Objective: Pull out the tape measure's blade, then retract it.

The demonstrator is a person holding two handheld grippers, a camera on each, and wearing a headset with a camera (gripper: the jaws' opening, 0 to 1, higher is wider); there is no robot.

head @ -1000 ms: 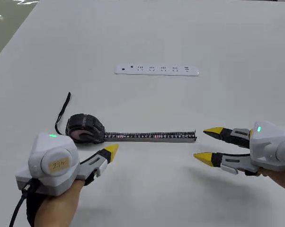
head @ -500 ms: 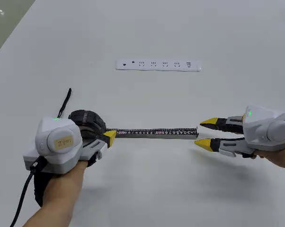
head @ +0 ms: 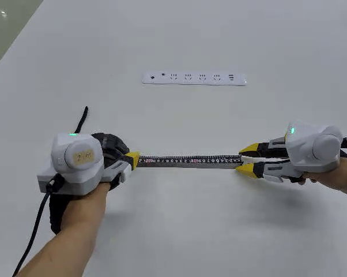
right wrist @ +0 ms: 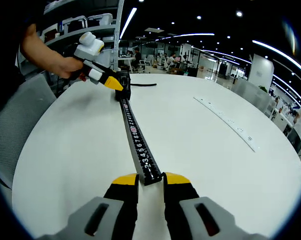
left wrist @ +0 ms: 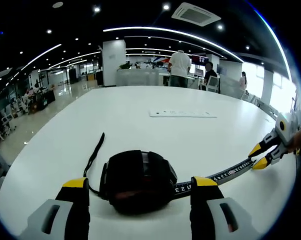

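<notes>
Between the left hand-held gripper's wide jaws sits the tape measure; right hand-held gripper seemingly pinches blade.

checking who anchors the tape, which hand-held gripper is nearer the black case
Left. The left hand-held gripper straddles the case; the right hand-held gripper holds the far tip of the blade.

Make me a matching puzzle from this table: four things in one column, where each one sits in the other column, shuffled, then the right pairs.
Things:
1. tape measure case
2. blade tip
3. power strip
4. black strap

Places:
A. flat on the far side of the table, apart from the rest
B. pinched by the right gripper
C. trailing on the table behind the case
D. flanked by the open left gripper

Pairs: 1-D, 2-B, 3-A, 4-C
</notes>
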